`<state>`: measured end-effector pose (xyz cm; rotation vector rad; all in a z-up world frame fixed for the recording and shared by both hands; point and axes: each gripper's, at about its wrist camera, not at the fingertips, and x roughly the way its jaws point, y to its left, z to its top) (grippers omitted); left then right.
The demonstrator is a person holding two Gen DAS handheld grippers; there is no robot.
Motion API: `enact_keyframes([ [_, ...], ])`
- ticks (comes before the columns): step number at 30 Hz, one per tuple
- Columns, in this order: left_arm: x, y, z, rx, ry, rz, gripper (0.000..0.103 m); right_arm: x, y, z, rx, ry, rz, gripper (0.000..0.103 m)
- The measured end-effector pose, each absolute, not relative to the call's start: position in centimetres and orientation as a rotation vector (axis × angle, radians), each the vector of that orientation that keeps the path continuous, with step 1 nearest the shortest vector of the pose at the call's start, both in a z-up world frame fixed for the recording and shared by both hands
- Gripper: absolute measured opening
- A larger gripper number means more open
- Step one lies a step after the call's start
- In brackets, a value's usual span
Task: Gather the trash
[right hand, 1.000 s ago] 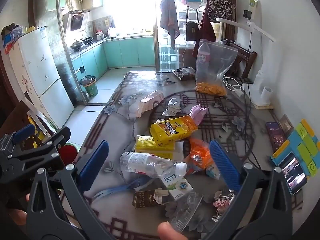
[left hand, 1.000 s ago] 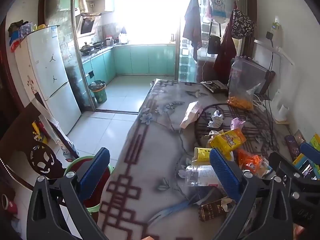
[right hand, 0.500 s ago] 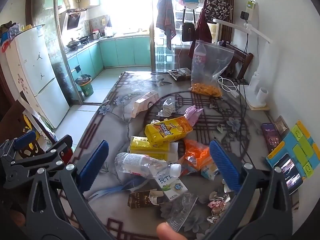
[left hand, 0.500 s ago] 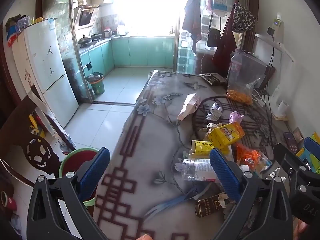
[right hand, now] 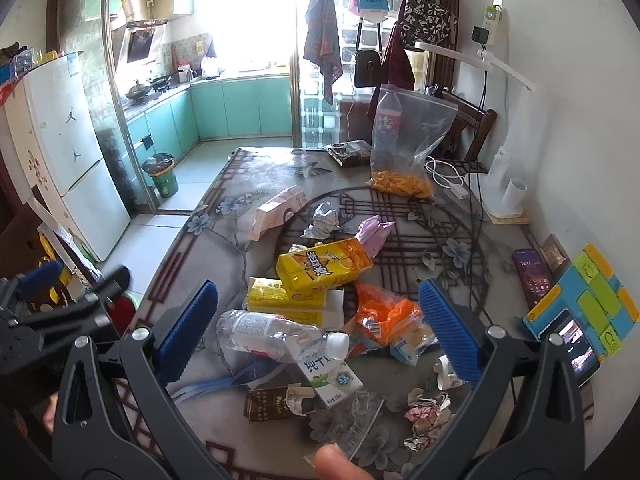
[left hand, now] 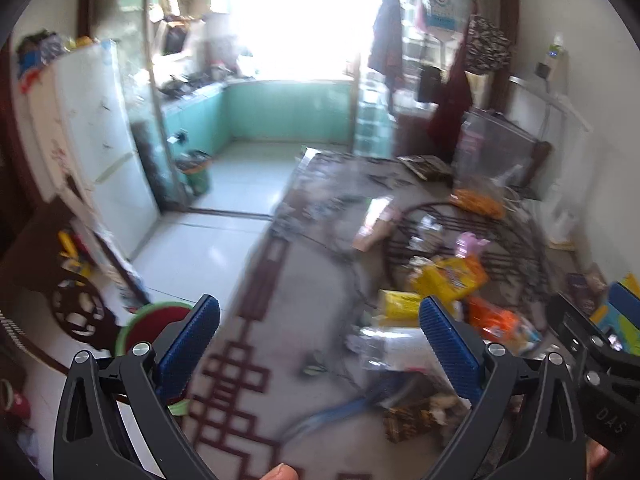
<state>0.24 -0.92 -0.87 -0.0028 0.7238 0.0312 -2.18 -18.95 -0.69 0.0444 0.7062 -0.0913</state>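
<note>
A heap of trash lies on the patterned table (right hand: 224, 216): a crushed clear bottle (right hand: 276, 334), a yellow drink carton (right hand: 324, 266), a second yellow carton (right hand: 280, 300), an orange wrapper (right hand: 384, 314), a white milk carton (right hand: 332, 378), a brown carton (right hand: 276, 400) and crumpled paper (right hand: 426, 416). My right gripper (right hand: 316, 332) hovers open above the bottle, holding nothing. My left gripper (left hand: 318, 344) is open and empty over the table's left edge; its view is blurred. The yellow carton (left hand: 452, 278) and orange wrapper (left hand: 496, 320) sit to its right.
A red basin with a green rim (left hand: 154, 324) stands on the floor left of the table. A phone (right hand: 534, 276), a blue-green case (right hand: 588, 300), a plastic bag of orange snacks (right hand: 404, 148) and cables (right hand: 448, 178) lie at the table's right and back. A fridge (right hand: 64, 152) stands left.
Both grippers have pulled back and lifted slightly, so the table and trash sit lower and further off. The left view has turned blurred with motion. Nothing was grasped.
</note>
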Motion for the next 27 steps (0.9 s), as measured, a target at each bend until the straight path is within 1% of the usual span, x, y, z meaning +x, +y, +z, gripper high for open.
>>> enact_keyframes([
  [10,0.3,0.4,0.2,-0.011,0.713,0.083,0.095,-2.1,-19.6,-1.0,0.056,0.709,-0.113,0.1],
  [27,0.9,0.6,-0.4,-0.028,0.736,0.081,0.095,-1.9,-19.8,-1.4,0.049,0.727,-0.122,0.1],
])
